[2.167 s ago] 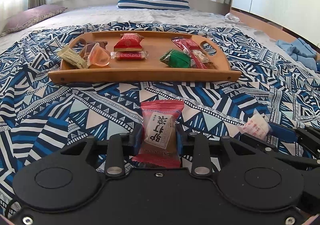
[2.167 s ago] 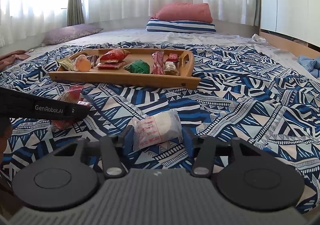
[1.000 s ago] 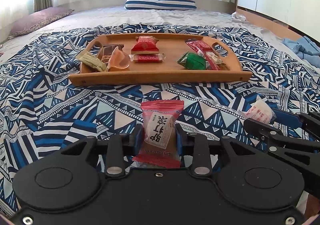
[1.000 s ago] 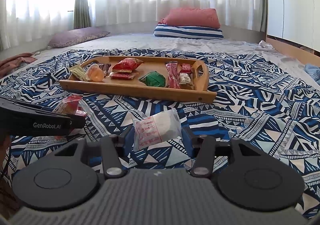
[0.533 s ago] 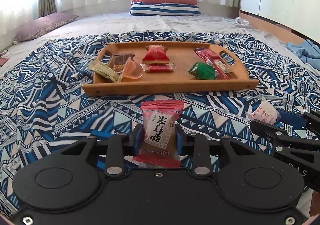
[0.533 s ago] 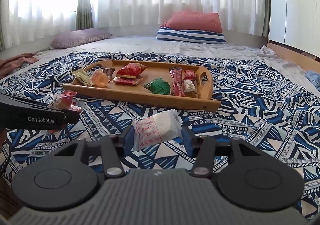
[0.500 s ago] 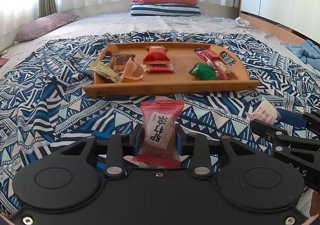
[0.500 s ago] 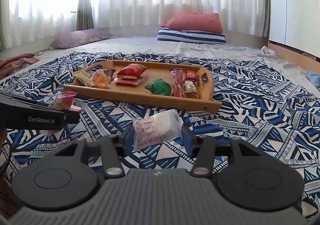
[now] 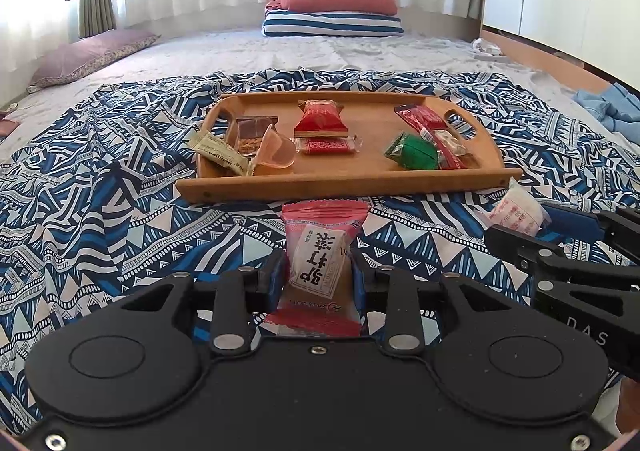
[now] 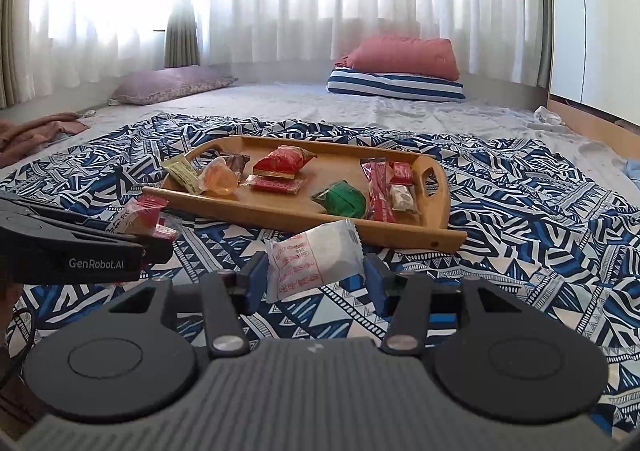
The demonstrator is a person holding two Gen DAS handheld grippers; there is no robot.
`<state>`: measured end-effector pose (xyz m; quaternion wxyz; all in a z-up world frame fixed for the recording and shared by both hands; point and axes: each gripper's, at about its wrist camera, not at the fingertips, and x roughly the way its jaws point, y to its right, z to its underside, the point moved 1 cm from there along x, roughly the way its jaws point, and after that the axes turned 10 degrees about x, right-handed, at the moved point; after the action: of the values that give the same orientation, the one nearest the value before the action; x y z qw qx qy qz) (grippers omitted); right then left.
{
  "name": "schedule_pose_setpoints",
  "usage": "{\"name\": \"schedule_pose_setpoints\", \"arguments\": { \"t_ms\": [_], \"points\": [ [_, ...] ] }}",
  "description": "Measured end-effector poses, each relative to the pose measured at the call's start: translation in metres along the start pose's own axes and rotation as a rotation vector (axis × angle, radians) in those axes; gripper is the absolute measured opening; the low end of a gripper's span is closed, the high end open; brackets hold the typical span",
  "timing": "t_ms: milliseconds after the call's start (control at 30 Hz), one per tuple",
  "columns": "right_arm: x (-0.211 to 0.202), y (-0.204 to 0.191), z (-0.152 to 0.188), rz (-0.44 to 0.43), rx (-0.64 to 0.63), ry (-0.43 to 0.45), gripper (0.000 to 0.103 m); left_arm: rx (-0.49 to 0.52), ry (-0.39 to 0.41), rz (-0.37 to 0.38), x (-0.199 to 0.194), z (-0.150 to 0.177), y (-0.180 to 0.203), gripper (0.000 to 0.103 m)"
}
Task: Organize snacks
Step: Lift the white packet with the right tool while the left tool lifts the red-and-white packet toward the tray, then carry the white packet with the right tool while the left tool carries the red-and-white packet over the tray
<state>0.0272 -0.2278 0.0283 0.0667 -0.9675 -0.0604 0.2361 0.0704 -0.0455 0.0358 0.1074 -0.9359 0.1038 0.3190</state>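
Note:
My left gripper (image 9: 318, 275) is shut on a red-and-white snack packet (image 9: 320, 263), held upright above the patterned blanket, a little short of the wooden tray (image 9: 344, 179). My right gripper (image 10: 314, 277) is shut on a white snack packet with red print (image 10: 314, 259), also lifted off the blanket in front of the tray (image 10: 400, 237). The tray holds several wrapped snacks: a green one (image 9: 412, 151), red ones (image 9: 320, 119), an orange jelly cup (image 9: 278, 149). In the right wrist view the left gripper (image 10: 154, 225) with its red packet (image 10: 138, 217) sits at the left.
A blue-and-white patterned blanket (image 9: 100, 211) covers the bed. Stacked red and striped pillows (image 9: 332, 13) lie at the far end, a purple pillow (image 9: 92, 57) at far left. Blue cloth (image 9: 612, 111) lies at the right beside a wooden edge and white cabinets.
Both grippers, each still holding its packet, have come up slightly and the tray has shifted toward the right in the left wrist view. Grips are unchanged.

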Motion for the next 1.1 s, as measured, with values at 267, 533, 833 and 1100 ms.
{"name": "schedule_pose_setpoints", "arguments": {
  "t_ms": [267,533,833,1100],
  "points": [
    [0.006,-0.003,-0.006,-0.006,0.013,0.001,0.056,-0.002,0.006,0.004,0.000,-0.004,-0.001,0.031],
    [0.013,-0.006,-0.011,-0.015,0.018,-0.008,0.056,-0.001,0.004,0.010,0.003,-0.008,-0.001,0.031],
    [0.027,-0.005,-0.022,-0.017,0.038,-0.018,0.056,-0.011,-0.002,0.022,0.015,-0.019,-0.005,0.031],
    [0.041,-0.003,-0.033,-0.014,0.045,-0.012,0.056,-0.015,0.010,0.022,0.030,-0.036,-0.011,0.031]
  ]
}}
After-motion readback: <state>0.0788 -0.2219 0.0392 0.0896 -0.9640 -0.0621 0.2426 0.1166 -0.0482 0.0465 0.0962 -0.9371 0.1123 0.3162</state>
